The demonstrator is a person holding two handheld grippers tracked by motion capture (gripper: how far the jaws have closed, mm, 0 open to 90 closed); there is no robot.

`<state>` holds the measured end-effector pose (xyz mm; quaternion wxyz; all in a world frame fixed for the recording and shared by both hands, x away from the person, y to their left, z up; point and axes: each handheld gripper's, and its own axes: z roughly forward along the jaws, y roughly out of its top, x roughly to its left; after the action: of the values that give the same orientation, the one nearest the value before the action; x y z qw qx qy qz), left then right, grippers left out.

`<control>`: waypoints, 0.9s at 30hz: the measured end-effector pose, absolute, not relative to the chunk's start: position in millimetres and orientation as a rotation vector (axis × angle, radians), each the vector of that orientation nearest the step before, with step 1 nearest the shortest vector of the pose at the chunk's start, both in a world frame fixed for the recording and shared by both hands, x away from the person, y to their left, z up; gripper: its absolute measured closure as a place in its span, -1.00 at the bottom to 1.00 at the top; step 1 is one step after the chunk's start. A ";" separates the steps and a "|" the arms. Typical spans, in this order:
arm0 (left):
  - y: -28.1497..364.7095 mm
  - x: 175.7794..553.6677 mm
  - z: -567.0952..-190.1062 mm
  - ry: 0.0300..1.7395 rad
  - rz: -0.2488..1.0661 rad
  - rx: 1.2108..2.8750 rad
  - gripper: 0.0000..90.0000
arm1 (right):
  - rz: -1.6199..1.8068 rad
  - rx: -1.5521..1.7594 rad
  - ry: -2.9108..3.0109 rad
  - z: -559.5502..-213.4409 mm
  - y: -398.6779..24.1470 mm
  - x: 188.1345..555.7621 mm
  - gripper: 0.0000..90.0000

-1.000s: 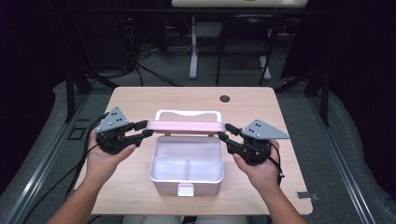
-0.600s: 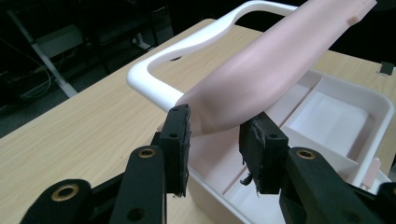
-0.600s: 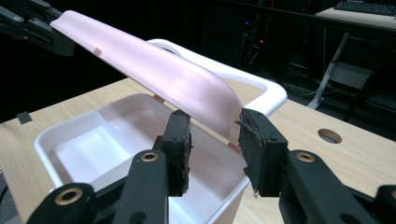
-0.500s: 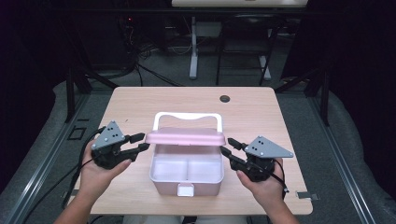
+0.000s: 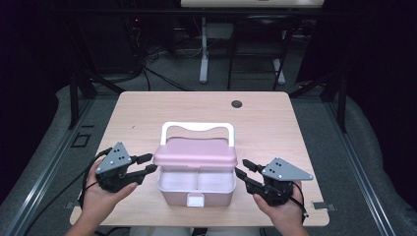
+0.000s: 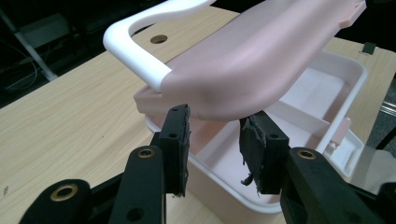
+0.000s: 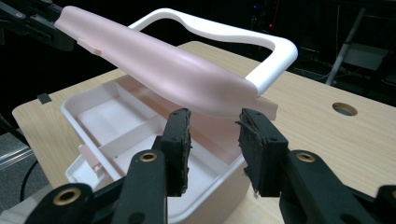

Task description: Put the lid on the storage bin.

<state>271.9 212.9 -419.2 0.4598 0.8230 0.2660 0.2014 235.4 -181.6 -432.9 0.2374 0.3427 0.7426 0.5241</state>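
Dark room, wooden bench (image 5: 147,113): both hand-held grippers, left (image 5: 147,164) and right (image 5: 242,168), clamp the pink lid's (image 5: 195,153) ends, tilting it down level over the box (image 5: 195,189) to close it.

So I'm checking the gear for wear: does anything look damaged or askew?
Yes. The left gripper has a torn, frayed pad. The pink lid also sits tilted above the box, not seated, its front edge raised.
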 end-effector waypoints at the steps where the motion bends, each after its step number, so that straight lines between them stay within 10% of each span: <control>1: 213.2 271.2 -419.7 0.655 0.496 2.027 0.40 | 1.442 0.942 2.035 -433.7 -182.6 233.9 0.40; 27: 236.3 259.5 -433.6 0.724 0.465 2.049 0.26 | 1.449 1.008 2.033 -441.2 -189.5 238.5 0.37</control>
<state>259.5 236.3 -433.6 0.4436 0.8262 0.2922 0.1876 238.5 -189.5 -441.2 0.2225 0.3651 0.7362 0.5246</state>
